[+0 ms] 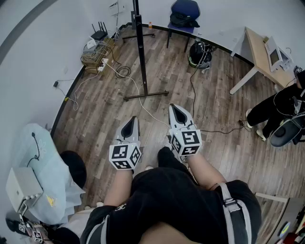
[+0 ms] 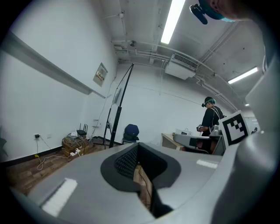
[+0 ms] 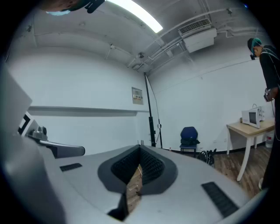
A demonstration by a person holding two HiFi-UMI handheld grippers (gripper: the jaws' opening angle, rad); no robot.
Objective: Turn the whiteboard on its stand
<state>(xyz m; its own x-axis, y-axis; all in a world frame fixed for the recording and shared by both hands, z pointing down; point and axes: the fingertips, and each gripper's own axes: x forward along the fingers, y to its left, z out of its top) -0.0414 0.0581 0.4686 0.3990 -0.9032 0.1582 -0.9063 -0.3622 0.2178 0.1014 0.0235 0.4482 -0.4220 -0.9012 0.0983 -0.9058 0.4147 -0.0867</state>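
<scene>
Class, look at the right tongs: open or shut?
Shut: the right tongs meet at their tips, with nothing held between them.

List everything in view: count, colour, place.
stand: one, black, on the floor ahead
chair: one, blue, at the far wall
bag: one, black, on the floor near the chair
table: one, wood top with white legs, far right
microwave: one, white, on the table
router: one, black, by the left wall
box: one, white, lower left
bystander: one, in black, right edge
left hand-held gripper: grey, shut, empty
right hand-held gripper: grey, shut, empty
</scene>
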